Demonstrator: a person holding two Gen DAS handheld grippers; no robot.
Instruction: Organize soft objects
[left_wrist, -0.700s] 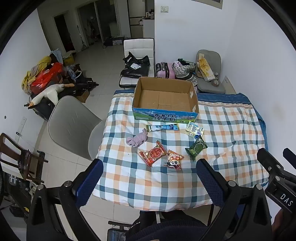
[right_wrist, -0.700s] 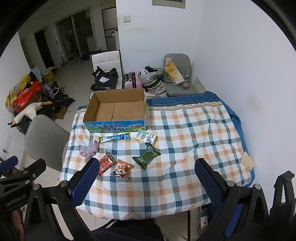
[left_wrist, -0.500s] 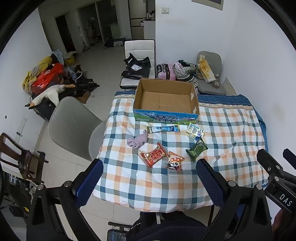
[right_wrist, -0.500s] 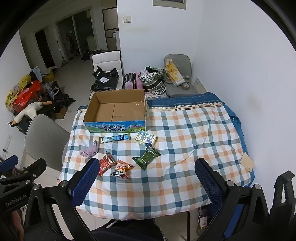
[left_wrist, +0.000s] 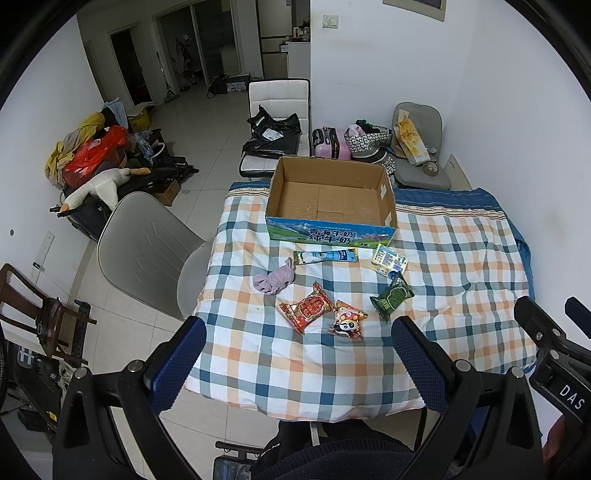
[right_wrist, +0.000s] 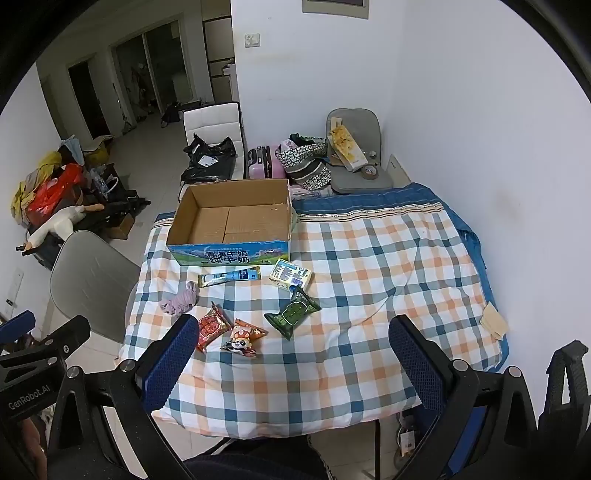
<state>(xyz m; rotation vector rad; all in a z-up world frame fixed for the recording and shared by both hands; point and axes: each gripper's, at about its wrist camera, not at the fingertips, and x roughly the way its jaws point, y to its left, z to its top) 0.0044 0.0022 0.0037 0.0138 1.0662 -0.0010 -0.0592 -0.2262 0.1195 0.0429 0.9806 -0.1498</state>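
Observation:
An empty open cardboard box (left_wrist: 332, 206) (right_wrist: 232, 225) stands at the far side of a checked tablecloth (left_wrist: 461, 266) (right_wrist: 388, 280). In front of it lie a blue tube (left_wrist: 325, 256) (right_wrist: 229, 277), a pale tissue pack (left_wrist: 388, 259) (right_wrist: 290, 277), a lilac cloth (left_wrist: 274, 281) (right_wrist: 180, 304), a red snack pack (left_wrist: 310, 306) (right_wrist: 211, 328), a cartoon snack pack (left_wrist: 347, 323) (right_wrist: 243, 338) and a green pack (left_wrist: 392, 297) (right_wrist: 292, 312). My left gripper (left_wrist: 295, 365) and right gripper (right_wrist: 295, 365) are both open and empty, held high above the near table edge.
A grey chair (left_wrist: 144, 251) (right_wrist: 88, 277) stands at the table's left. A white chair with black bags (left_wrist: 275, 125) and a grey seat (left_wrist: 417, 147) stand behind the table. Clutter and a plush goose (left_wrist: 99, 184) lie on the floor at left. A wall runs along the right.
Both grippers have drifted slightly; the table and its objects sit a little lower in each view. Nothing on the table has moved.

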